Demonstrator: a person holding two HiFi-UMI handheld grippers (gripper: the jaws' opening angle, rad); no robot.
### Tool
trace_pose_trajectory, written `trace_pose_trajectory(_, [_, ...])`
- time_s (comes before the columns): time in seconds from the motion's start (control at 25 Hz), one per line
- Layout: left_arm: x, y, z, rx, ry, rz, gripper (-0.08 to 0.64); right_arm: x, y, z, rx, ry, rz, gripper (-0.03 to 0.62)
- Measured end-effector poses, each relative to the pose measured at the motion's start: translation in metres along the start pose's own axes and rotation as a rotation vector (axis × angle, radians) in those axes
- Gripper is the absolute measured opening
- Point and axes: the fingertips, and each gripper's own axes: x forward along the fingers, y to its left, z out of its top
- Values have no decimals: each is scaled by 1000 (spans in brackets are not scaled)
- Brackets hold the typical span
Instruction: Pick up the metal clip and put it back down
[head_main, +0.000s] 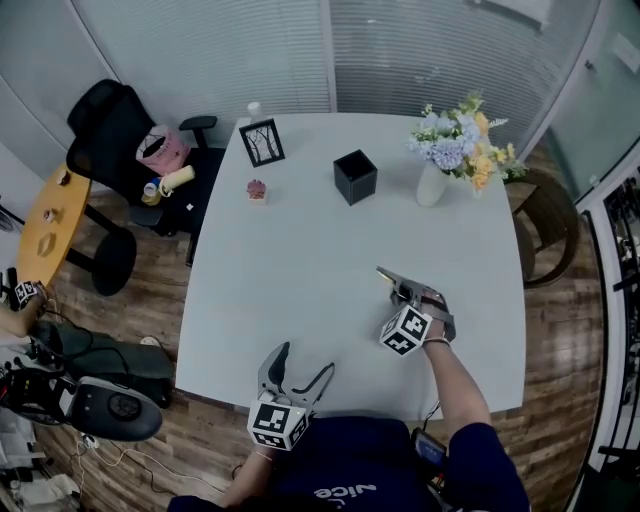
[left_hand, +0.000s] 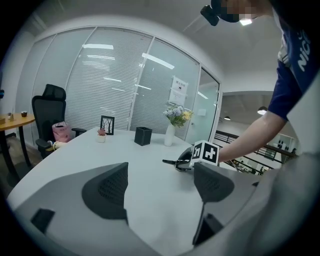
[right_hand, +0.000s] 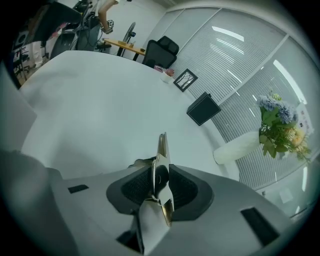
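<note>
1. The white table (head_main: 300, 300) stretches ahead of both pairs of fingers.
2. The left gripper (head_main: 305, 360) stands wide open, with only tabletop between its fingers.
3. The right gripper (right_hand: 160, 187) is pinched narrow on the metal clip (right_hand: 162, 150).
4. The flower vase (head_main: 432, 185) and the black box (head_main: 355, 177) stand well beyond the right fingertips.
5. The clip sits on edge between the right pads. Its long axis runs along the fingers and its tip juts past them, away from the person.

I count one white table (head_main: 300, 260). I have two grippers: one left gripper (head_main: 305, 358) and one right gripper (head_main: 403, 290). There is one metal clip (head_main: 388, 274). I see one black box (head_main: 355, 177), one picture frame (head_main: 262, 142), one tiny pot plant (head_main: 257, 190) and one vase (head_main: 432, 185) of flowers. There are two chairs: one black chair (head_main: 110, 130) and one brown chair (head_main: 545, 215). I see one pink bag (head_main: 163, 150), maybe two small things by it, and one yellow table (head_main: 45, 230).
</note>
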Motion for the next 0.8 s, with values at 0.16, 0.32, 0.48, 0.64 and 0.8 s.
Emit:
trace_pose_trajectory(0.16, [-1,2,-3,-1,8,7,408,0,1,1,54,-12,-2,124])
trace_pose_trajectory(0.32, [-3,7,-2,-10,-4,30,408,-5,-4,4,82,-29,-22,239])
trace_pose_trajectory(0.48, [-4,8,-3,-18,-8,32,408,-15,-4,7,140,-54,-9,297])
trace_pose_trajectory(0.64, [-4,7,-3,-27,-18,19,408,-33,-3,15,253,-120,-3,344])
trace_pose_trajectory(0.8, [-3,1,-3,-17,-23,-10,408,-57,2,20,360,-188,4,354])
